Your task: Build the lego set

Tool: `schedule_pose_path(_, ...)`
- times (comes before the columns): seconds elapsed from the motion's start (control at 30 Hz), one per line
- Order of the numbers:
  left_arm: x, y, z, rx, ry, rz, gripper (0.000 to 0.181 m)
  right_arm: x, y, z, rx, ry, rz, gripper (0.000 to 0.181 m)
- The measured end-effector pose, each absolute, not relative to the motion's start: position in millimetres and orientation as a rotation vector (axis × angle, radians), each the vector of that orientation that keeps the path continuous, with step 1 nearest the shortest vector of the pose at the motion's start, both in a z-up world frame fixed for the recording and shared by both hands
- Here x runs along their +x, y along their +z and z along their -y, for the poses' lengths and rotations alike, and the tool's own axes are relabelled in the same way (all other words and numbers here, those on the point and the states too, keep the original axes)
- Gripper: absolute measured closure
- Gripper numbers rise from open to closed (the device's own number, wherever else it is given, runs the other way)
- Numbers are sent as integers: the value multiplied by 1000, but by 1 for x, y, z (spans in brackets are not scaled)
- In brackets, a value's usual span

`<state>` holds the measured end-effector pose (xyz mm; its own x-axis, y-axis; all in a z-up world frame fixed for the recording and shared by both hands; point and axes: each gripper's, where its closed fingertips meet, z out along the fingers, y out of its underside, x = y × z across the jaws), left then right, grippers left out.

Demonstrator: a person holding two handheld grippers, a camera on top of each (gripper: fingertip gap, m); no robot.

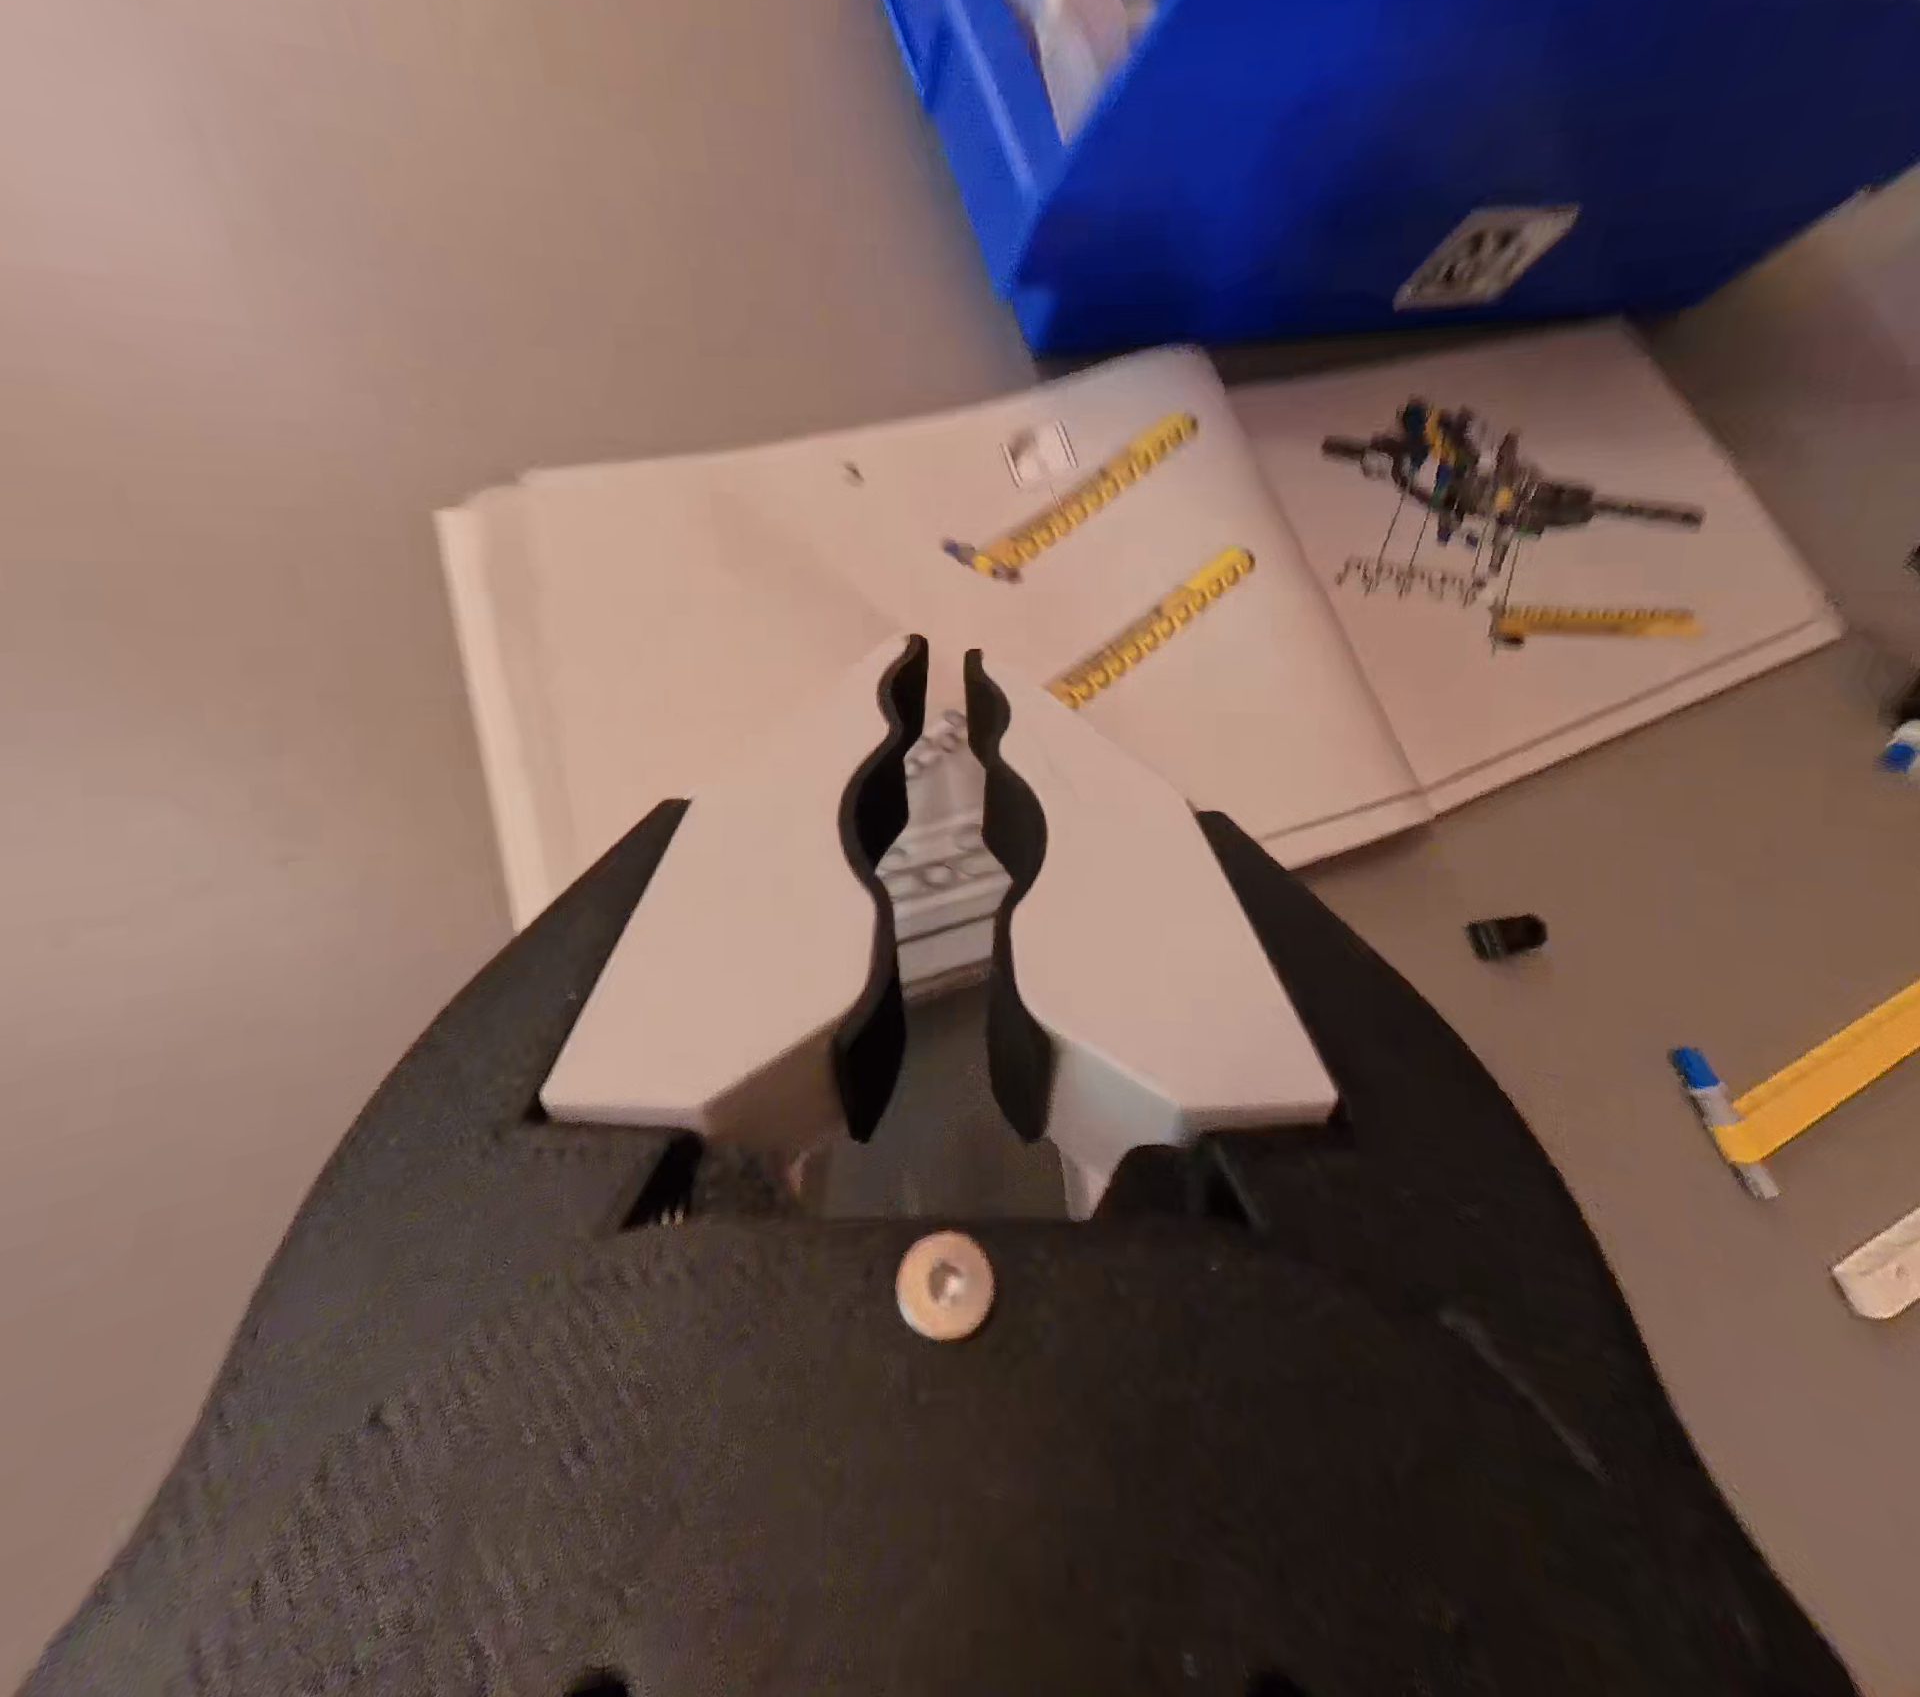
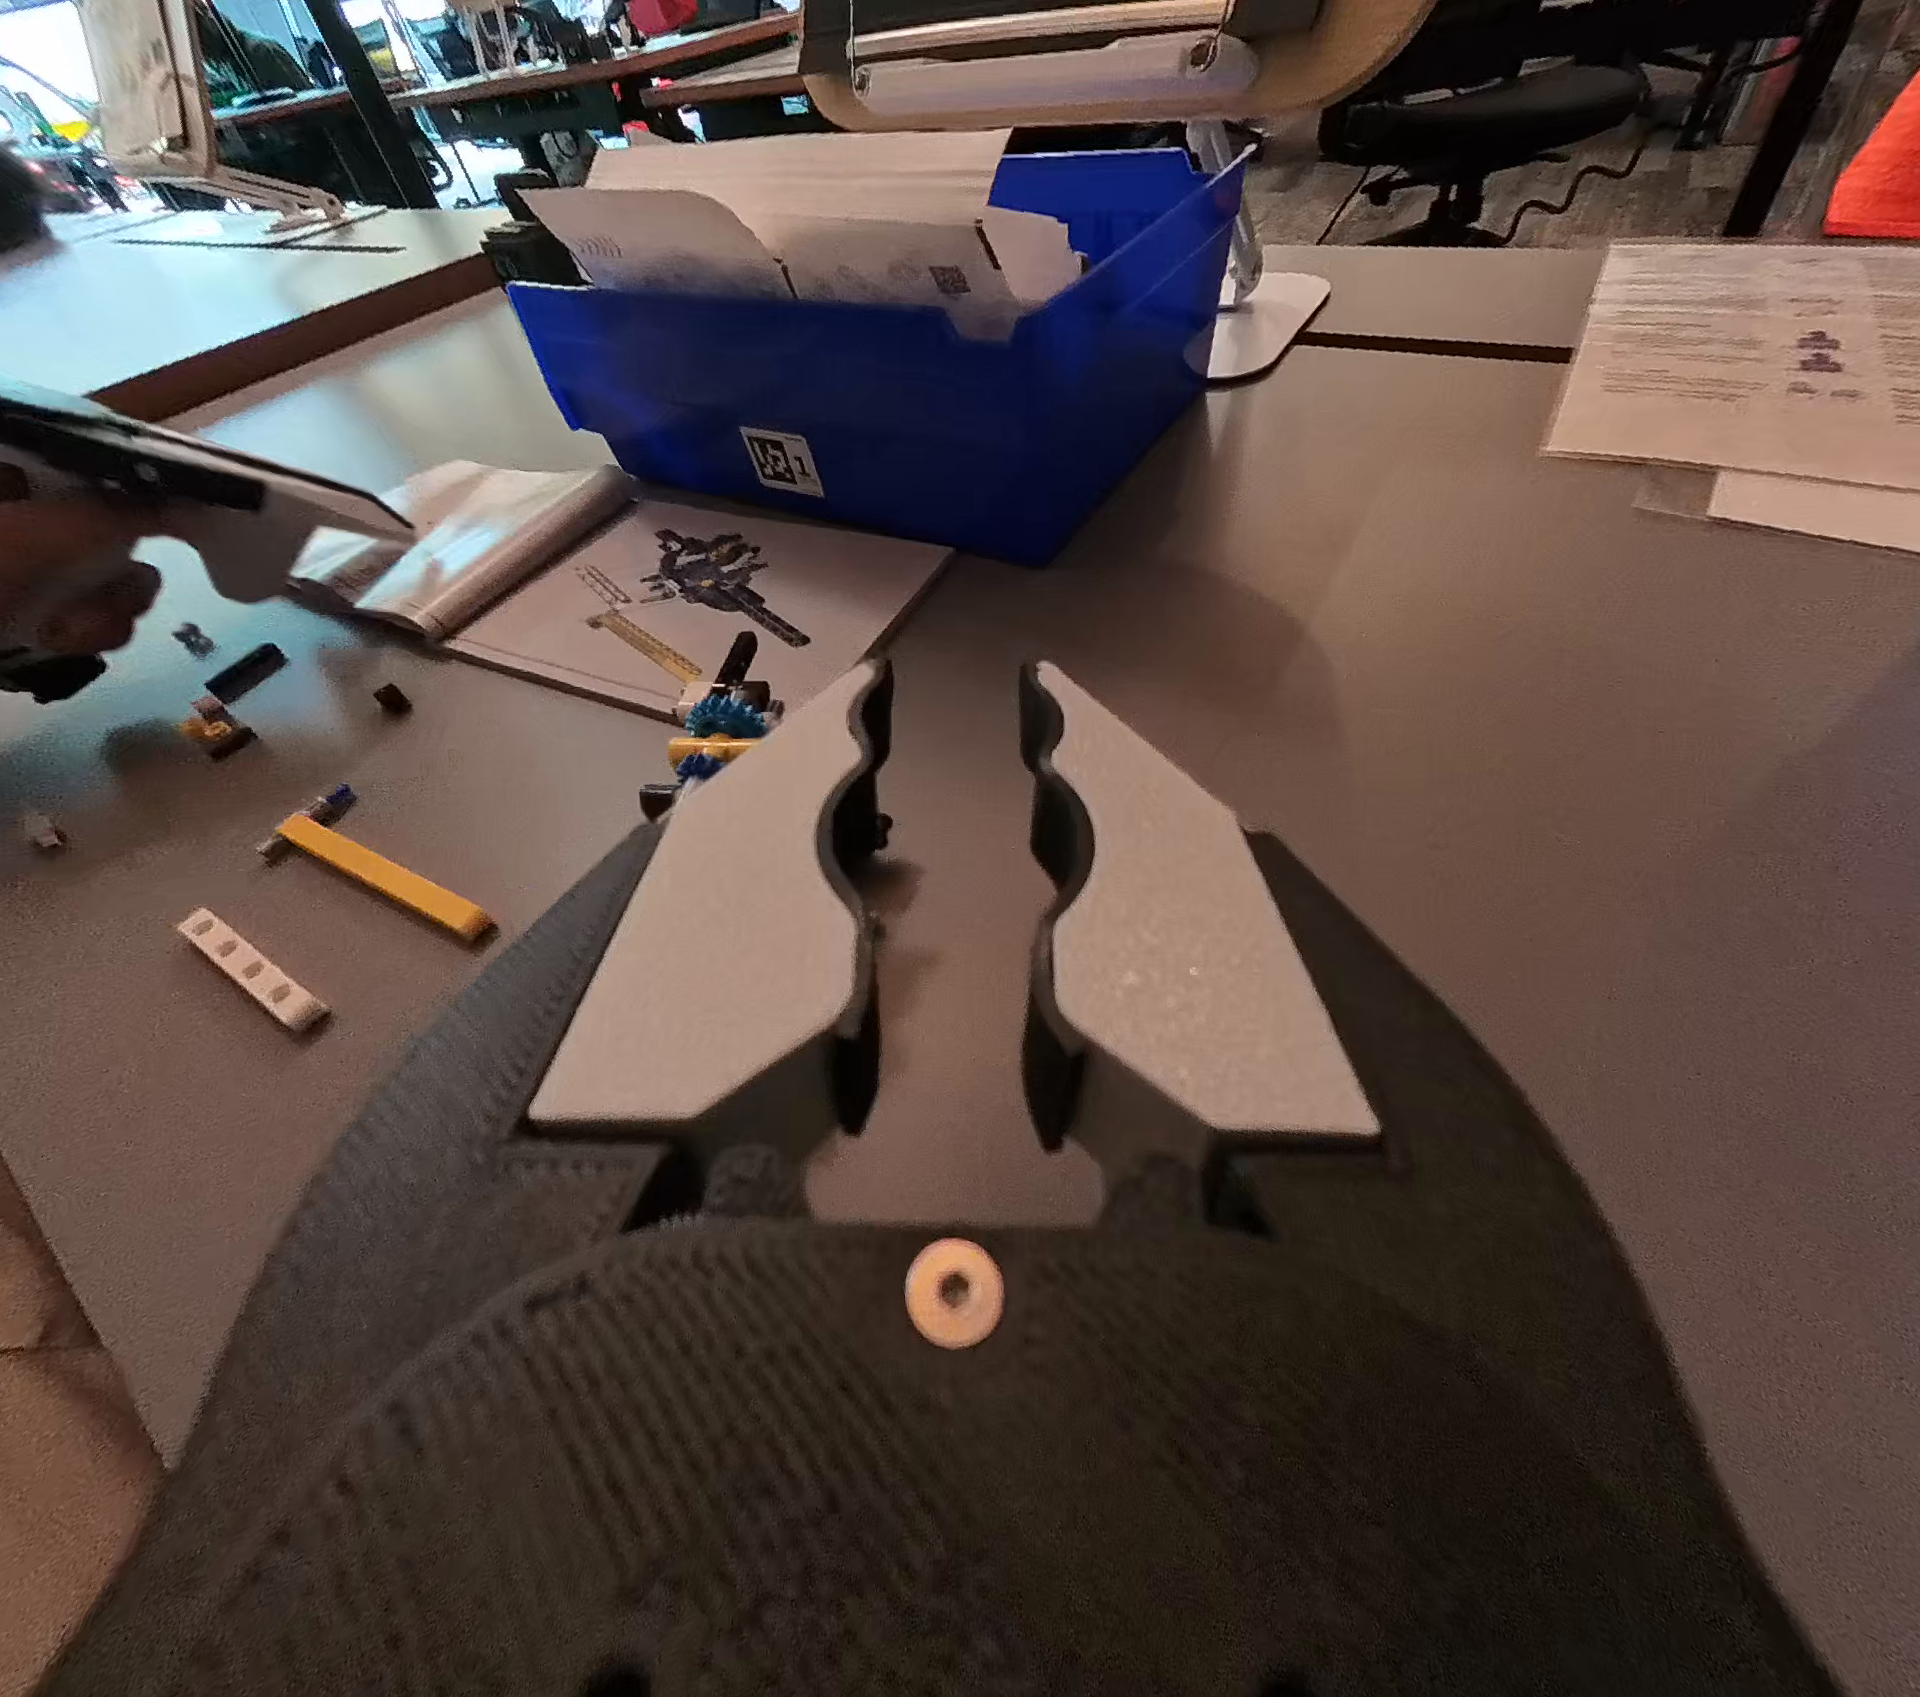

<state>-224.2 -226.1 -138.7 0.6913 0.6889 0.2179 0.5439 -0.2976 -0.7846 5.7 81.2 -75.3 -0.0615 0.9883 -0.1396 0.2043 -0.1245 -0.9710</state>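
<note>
My left gripper (image 1: 943, 660) is nearly shut on a light grey lego piece (image 1: 940, 878) with round holes, held between the black pads above the open instruction booklet (image 1: 727, 587). In the right wrist view the left gripper (image 2: 343, 504) hovers over the booklet's left page (image 2: 790, 608). My right gripper (image 2: 956, 681) is open and empty above the bare table. A small assembly with a blue gear (image 2: 722, 722) stands just left of its left fingertip. A yellow beam (image 2: 384, 873) (image 1: 1829, 1086) and a white plate (image 2: 255, 967) (image 1: 1881, 1273) lie on the table.
A blue bin (image 2: 883, 421) (image 1: 1351, 141) with white paper bags stands behind the booklet. Small loose pieces (image 2: 244, 671) lie at the left, and a black one (image 1: 1507, 935) near the booklet. Printed sheets (image 2: 1745, 359) lie at the right. A monitor stand (image 2: 1262, 317) is behind the bin. Across from one pair of fingers to the other is roughly 40 centimeters. It is some 20 centimeters from my right tips to the yellow beam (image 2: 384, 873). Seen from the left wrist view (image 1: 1875, 1038) as well. Both grippers' tips are roughly 25 centimeters from the white plate (image 1: 1881, 1273). It turns up in the right wrist view (image 2: 206, 928) as well.
</note>
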Motion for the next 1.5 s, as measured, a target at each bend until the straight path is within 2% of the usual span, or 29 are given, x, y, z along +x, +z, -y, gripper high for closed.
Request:
schedule_pose_path(0.03,-230,-129,231,-1911,190,948,173,6,-75,-82,-1419,1255,1351,159)
schedule_pose_path(0.17,-247,-89,254,-1620,148,940,170,7,-73,-87,-1401,1242,1338,159)
schedule_pose_path(0.3,-257,-77,273,-1507,145,948,169,9,-72,-94,-1407,1238,1320,158)
schedule_pose_path(0.73,-247,-78,255,-1604,209,832,172,22,-75,-74,-1258,1105,1557,155)
schedule_pose_path(0.9,-245,-81,249,-1630,209,813,172,18,-71,-65,-1273,1294,1508,156)
schedule_pose_path(1.5,-242,-84,243,-1645,189,797,173,12,-69,-61,-1293,1368,1466,156)
